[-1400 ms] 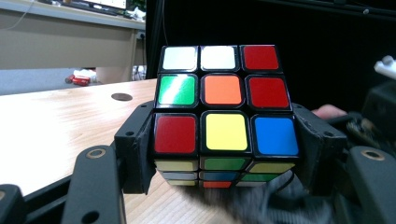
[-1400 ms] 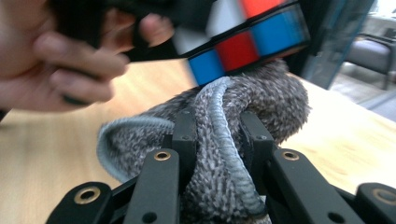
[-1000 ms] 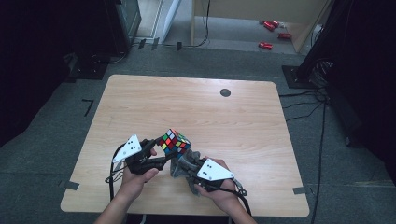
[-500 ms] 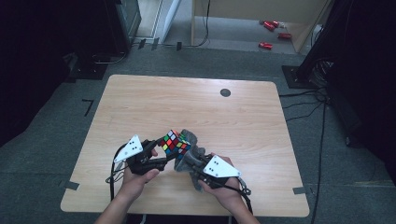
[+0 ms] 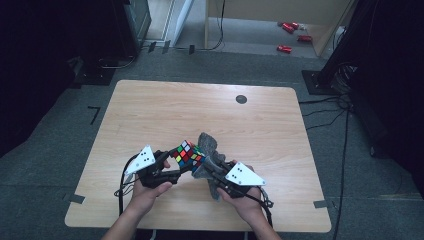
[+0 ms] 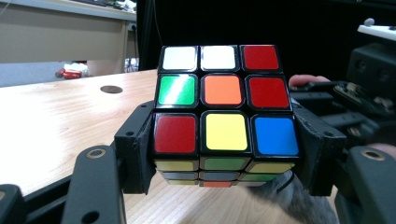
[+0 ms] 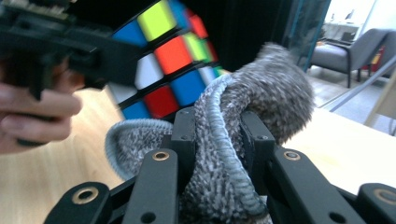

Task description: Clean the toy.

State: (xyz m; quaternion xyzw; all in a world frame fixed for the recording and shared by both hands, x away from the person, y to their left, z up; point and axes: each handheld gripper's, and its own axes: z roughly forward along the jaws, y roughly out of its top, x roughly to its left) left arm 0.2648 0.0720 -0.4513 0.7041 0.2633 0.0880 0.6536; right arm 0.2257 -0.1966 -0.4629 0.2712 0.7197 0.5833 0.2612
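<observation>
Rubik's cube (image 6: 225, 119) could twist or slip out if the grey cloth (image 7: 233, 154) pushes hard against one face, since only two side pads brace it. It sits above the table (image 5: 150, 115), pinched between the jaws of the left gripper (image 5: 172, 167). The right gripper (image 5: 210, 167) is pressed together on the cloth, whose bunched end touches the cube's side.

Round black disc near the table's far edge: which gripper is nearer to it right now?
Right. The right gripper, clamping the grey cloth, sits below and slightly left of the disc; the left gripper, gripping the cube, lies further left.
</observation>
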